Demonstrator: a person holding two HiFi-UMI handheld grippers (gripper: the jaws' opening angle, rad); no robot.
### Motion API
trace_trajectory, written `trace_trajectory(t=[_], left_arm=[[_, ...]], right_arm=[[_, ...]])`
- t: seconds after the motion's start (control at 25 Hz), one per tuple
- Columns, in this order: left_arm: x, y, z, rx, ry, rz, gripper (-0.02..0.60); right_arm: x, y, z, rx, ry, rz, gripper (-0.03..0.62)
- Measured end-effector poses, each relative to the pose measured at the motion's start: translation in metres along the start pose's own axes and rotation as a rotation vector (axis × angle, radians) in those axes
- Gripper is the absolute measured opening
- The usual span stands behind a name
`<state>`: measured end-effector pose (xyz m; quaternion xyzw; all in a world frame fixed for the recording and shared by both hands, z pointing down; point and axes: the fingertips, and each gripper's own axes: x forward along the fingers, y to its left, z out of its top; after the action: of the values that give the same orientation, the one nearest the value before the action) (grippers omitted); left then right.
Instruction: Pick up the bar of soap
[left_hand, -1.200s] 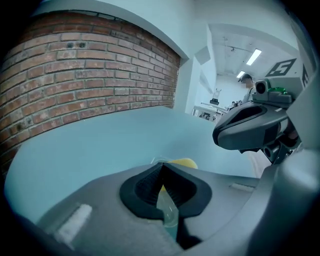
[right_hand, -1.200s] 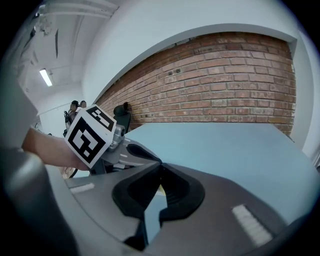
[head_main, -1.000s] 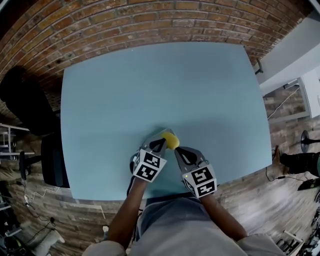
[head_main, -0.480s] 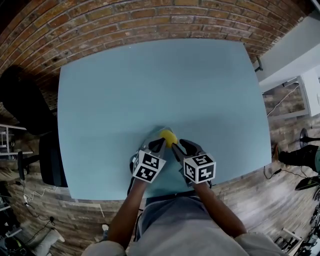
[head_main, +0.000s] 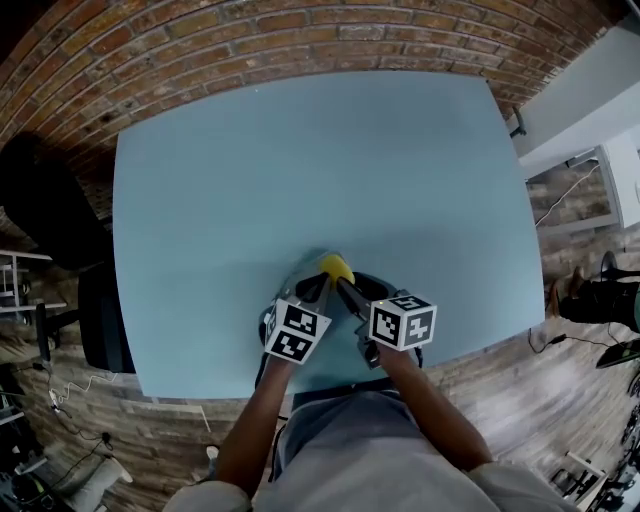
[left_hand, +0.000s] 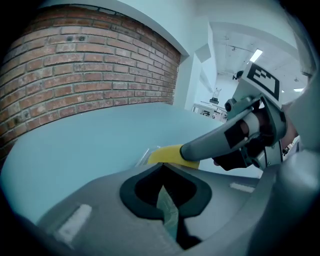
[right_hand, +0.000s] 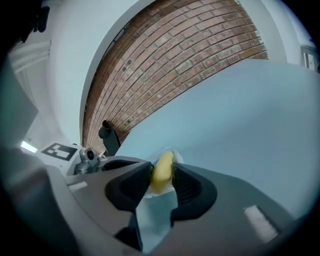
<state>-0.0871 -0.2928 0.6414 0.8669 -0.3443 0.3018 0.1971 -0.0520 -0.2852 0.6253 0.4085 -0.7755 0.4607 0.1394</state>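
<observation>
right gripper (right_hand: 161, 176) jaws opening, bar of soap (right_hand: 163, 164) between

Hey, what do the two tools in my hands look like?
The left tool and right tool are grey with black-lined jaws, each carrying a white cube with black square markers. Forearms are bare. The right tool's jaws have just been opening, the yellow soap between them.

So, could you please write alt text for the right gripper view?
A yellow bar of soap in clear wrap sits between the jaws of the right gripper, which have just been opening. Behind lie a pale blue table and a curved brick wall.
</observation>
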Motion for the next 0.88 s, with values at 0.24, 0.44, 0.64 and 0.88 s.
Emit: trace_trajectory(t=[0.24, 0.44, 0.64, 0.88], left_arm=[[-0.001, 0.001, -0.006, -0.027, -0.003, 0.01, 0.002], [0.0, 0.002, -0.007, -0.02, 0.009, 0.011, 0.002], [0.0, 0.003, -0.007, -0.01, 0.001, 0.021, 0.002], [0.001, 0.0, -0.007, -0.022, -0.012, 0.017, 0.003]], right_arm=[[0.012, 0.006, -0.006, 0.011, 0.047, 0.036, 0.138], [0.015, 0.005, -0.007, 0.012, 0.051, 0.051, 0.13], [0.016, 0.007, -0.006, 0.018, 0.025, 0.087, 0.126], [0.014, 0.005, -0.006, 0.042, 0.029, 0.109, 0.123]])
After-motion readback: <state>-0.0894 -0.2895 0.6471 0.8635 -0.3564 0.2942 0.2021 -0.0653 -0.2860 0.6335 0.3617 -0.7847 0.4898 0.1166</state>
